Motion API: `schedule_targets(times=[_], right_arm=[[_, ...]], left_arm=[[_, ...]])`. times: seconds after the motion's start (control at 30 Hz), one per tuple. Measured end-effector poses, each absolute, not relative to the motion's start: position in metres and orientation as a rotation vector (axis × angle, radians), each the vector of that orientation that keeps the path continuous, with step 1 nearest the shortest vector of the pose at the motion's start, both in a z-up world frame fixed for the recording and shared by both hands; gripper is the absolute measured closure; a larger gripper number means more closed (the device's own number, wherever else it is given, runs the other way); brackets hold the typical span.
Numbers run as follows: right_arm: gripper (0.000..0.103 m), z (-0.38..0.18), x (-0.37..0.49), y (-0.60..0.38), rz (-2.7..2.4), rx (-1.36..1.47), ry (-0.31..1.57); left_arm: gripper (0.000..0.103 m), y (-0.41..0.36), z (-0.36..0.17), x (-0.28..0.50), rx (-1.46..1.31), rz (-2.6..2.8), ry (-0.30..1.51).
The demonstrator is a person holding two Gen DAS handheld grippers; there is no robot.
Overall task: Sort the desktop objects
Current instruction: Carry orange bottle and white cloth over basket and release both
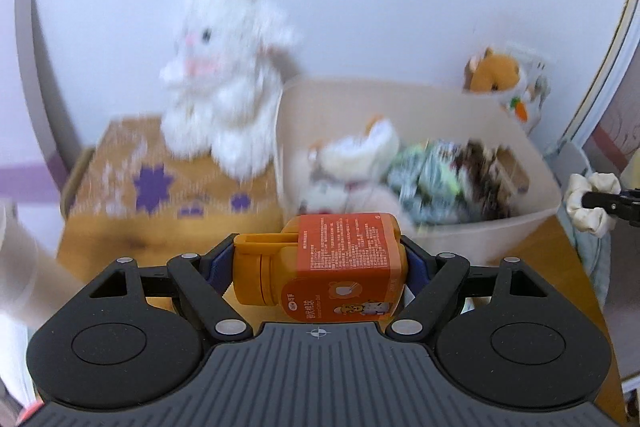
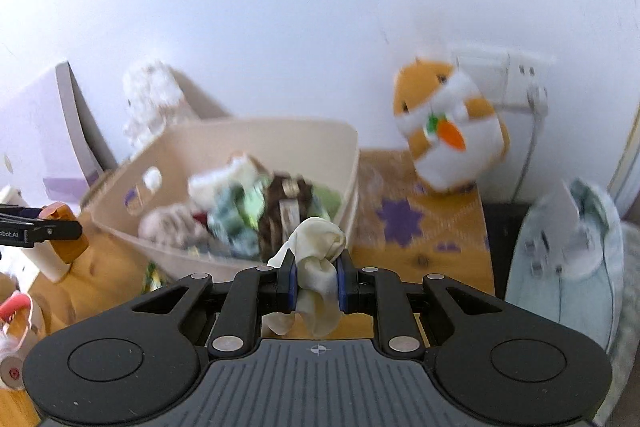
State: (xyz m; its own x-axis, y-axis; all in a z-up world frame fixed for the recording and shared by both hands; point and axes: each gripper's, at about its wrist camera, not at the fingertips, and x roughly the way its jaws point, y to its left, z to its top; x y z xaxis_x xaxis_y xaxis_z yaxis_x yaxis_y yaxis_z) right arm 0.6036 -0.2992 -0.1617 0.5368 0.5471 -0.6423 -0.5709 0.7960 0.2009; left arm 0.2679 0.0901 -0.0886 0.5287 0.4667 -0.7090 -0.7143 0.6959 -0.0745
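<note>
An orange bottle (image 1: 332, 263) with a printed label lies crosswise between the pads of my left gripper (image 1: 320, 259), which is shut on it, held above the wooden desk just in front of the beige bin (image 1: 460, 227). My right gripper (image 2: 316, 283) is shut on a cream scrunchie (image 2: 316, 255), held near the bin's (image 2: 280, 135) front right corner. In the left wrist view, the scrunchie (image 1: 588, 203) and the right gripper's black tip show at the far right. The orange bottle (image 2: 66, 231) and the left gripper's finger appear at the left of the right wrist view.
The bin holds small plush toys, green packets and a brown item (image 2: 280, 215). A white plush rabbit (image 1: 224, 83) sits left of the bin on an orange mat (image 1: 160, 183). An orange hamster plush (image 2: 448, 127) stands right of it. A pale blue object (image 2: 568, 251) lies beyond the desk's right edge.
</note>
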Motion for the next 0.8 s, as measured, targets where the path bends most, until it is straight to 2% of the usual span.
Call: schedule_targets(times=[0.37,0.8], right_arm=[[0.086,-0.134,0.628,-0.252,0.702,-0.026,0.672],[0.085,-0.157,0.638,-0.197,0.717,-0.111,0.717]], left_arm=[[0.022,0.097,-0.056,0.326,-0.306,0.706,0.64],[0.022,0.101,-0.099,0.37,-0.33,0.763,0.717]])
